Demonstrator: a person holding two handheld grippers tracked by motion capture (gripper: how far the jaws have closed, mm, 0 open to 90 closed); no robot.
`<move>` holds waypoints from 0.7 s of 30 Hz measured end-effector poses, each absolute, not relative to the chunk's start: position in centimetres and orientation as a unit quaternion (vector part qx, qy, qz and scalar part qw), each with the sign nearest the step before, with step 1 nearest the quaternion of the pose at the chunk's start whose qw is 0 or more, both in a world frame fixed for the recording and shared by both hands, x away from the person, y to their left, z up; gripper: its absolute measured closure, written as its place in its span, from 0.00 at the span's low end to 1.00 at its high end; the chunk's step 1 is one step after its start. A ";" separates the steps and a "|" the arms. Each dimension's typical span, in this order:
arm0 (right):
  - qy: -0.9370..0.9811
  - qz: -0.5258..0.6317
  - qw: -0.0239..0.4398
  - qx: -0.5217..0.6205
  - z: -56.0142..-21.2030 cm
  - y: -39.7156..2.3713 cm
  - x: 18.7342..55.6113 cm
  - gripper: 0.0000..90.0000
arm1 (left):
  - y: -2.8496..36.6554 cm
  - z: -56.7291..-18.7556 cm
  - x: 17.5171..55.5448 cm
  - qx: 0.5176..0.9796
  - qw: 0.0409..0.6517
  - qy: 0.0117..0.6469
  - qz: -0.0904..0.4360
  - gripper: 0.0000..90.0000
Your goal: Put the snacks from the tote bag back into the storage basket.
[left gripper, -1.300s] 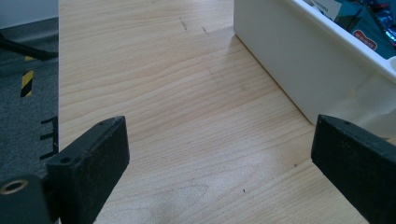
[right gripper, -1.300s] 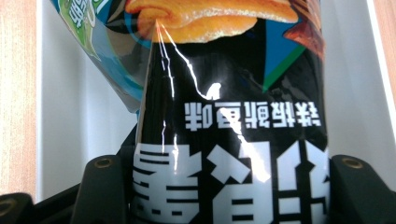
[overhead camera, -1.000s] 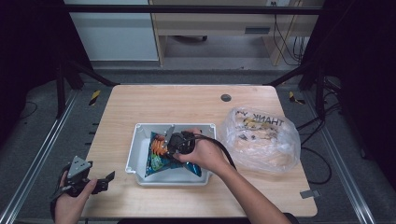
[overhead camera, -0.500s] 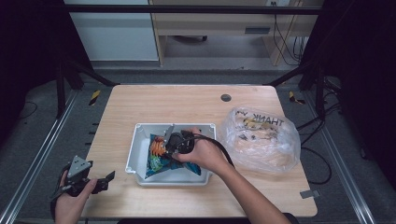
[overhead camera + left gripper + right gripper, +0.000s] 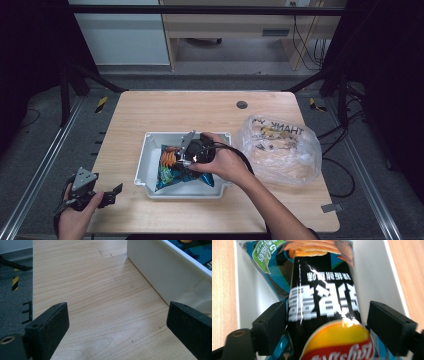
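Tray mid-tabletop, bag to its right

Chip packet (image 5: 172, 167) lies in the tray (image 5: 142, 167); plastic bag (image 5: 285, 147) sits near the tabletop's (image 5: 150, 110) right edge.

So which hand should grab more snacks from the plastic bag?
Probably the right. Its gripper, fingers just opened around the chip packet in the bin, sits beside the plastic bag; the left gripper waits far off.

We note a light wooden surface (image 5: 165, 112) with a small dark round grommet (image 5: 242, 104) near its far edge. On the right side lies a clear plastic bag (image 5: 282, 150) printed with dark lettering, pale contents inside, just beside the tray. A small grey tab (image 5: 332, 207) sits at the near right corner. Beyond the far edge we see grey floor (image 5: 220, 67), a pale cabinet (image 5: 122, 37) and trailing cables (image 5: 300, 30).
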State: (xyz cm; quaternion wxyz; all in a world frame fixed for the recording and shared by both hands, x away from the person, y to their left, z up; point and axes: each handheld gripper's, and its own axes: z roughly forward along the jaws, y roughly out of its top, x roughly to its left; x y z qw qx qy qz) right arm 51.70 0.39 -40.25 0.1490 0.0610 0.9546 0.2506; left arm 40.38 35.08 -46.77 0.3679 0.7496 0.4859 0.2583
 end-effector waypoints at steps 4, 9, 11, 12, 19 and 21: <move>0.950 0.263 0.154 0.068 -39.7 -0.1 51.5 0.13 | 35.0 -46.8 40.5 0.752 0.367 0.483 0.258 0.05; 0.946 0.272 0.158 0.078 -39.2 -0.7 51.6 0.12 | 35.0 -46.8 40.4 0.752 0.365 0.484 0.258 0.05; 0.944 0.275 0.159 0.083 -39.1 -0.9 51.6 0.12 | 35.0 -46.8 40.3 0.750 0.367 0.486 0.259 0.05; 0.944 0.276 0.161 0.084 -39.0 -1.0 51.6 0.12 | 35.0 -46.8 40.3 0.750 0.367 0.486 0.259 0.05; 0.943 0.280 0.160 0.086 -38.4 -1.3 51.5 0.11 | 35.0 -46.8 40.3 0.751 0.365 0.485 0.259 0.05; 0.942 0.281 0.162 0.086 -38.3 -1.4 51.5 0.11 | 35.0 -46.8 40.3 0.748 0.368 0.487 0.260 0.05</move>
